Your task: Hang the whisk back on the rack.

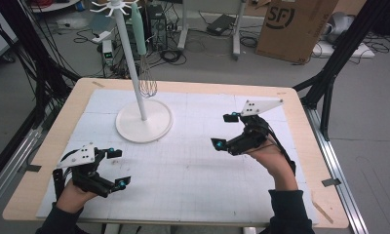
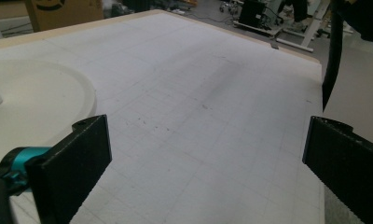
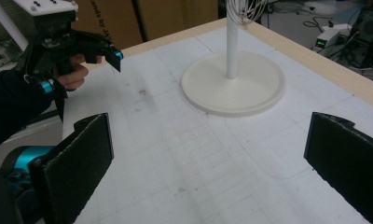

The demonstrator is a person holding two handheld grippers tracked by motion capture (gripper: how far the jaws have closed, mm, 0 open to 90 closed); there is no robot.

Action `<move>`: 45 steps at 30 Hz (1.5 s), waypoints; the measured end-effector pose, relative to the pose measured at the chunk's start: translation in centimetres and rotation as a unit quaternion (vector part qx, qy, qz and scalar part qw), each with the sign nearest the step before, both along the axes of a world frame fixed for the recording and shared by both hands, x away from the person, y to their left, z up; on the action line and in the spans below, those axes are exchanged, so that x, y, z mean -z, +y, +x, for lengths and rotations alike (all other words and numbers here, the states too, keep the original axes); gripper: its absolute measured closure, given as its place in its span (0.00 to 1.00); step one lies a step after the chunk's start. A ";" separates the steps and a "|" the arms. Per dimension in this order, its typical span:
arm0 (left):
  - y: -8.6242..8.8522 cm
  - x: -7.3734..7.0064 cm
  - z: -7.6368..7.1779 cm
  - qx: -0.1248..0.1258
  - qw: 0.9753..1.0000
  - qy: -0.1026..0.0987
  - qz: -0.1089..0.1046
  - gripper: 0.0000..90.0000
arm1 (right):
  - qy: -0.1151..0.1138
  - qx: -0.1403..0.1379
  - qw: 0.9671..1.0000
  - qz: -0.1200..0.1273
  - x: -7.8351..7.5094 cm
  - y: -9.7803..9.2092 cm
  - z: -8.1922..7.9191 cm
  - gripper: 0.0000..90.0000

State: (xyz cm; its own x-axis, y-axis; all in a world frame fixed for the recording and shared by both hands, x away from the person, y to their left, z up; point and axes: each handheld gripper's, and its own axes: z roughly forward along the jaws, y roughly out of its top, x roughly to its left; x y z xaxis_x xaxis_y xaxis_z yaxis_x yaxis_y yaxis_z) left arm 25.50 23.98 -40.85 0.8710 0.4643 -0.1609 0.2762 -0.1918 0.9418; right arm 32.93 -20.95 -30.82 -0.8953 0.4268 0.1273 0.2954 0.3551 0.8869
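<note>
A white stand (image 1: 144, 122) with a round base and a tall pole rises at the back left of the white mat (image 1: 193, 165). From its top hooks hangs a whisk (image 1: 145, 73) with a mint-green handle. My left gripper (image 1: 117, 168) is open near the mat's front left corner, nothing between its jaws. My right gripper (image 1: 224, 130) is open at centre right, above the mat and also empty. The left gripper view has its own gripper (image 2: 208, 140) spread wide, with the stand base (image 2: 35, 102) at the left. The right gripper view looks past its gripper (image 3: 208, 149) toward the stand base (image 3: 233, 84).
The wooden table edge (image 1: 183, 85) frames the mat. A cardboard box (image 1: 293, 27), cables and black frame legs (image 1: 329, 78) stand on the floor beyond the table. The right gripper view also shows the left hand's gripper (image 3: 82, 46) farther off.
</note>
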 end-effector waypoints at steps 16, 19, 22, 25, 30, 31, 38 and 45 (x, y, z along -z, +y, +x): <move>0.1 0.0 0.0 -0.008 1.000 -0.005 -0.003 0.02 | 0.001 0.029 0.999 -0.017 4.4 -3.0 -3.0 0.00; 0.1 0.0 0.0 -0.010 1.000 -0.005 -0.003 0.02 | -0.001 0.033 0.999 -0.017 5.0 -3.5 -3.4 0.00; 0.1 0.0 0.0 -0.011 1.000 -0.010 -0.003 0.02 | -0.001 0.035 0.999 -0.007 5.5 -4.0 -3.8 0.01; 0.1 0.0 0.0 -0.012 1.000 -0.012 -0.002 0.02 | -0.005 0.038 0.999 0.007 6.0 -4.4 -4.3 0.01; 0.2 0.0 0.0 -0.012 1.000 -0.011 -0.004 0.02 | -0.004 0.037 0.999 0.003 7.4 -4.7 -5.1 0.01; 0.2 0.0 0.0 -0.013 1.000 -0.011 -0.004 0.02 | -0.001 0.039 0.999 0.002 7.6 -4.8 -5.3 0.01; 0.4 0.1 0.0 -0.017 1.000 -0.010 -0.004 0.02 | -0.009 0.048 0.999 0.010 8.6 -5.5 -6.3 0.01; 0.6 0.2 0.1 -0.020 1.000 -0.009 -0.005 0.02 | -0.009 0.059 0.998 0.017 9.5 -6.0 -6.8 0.01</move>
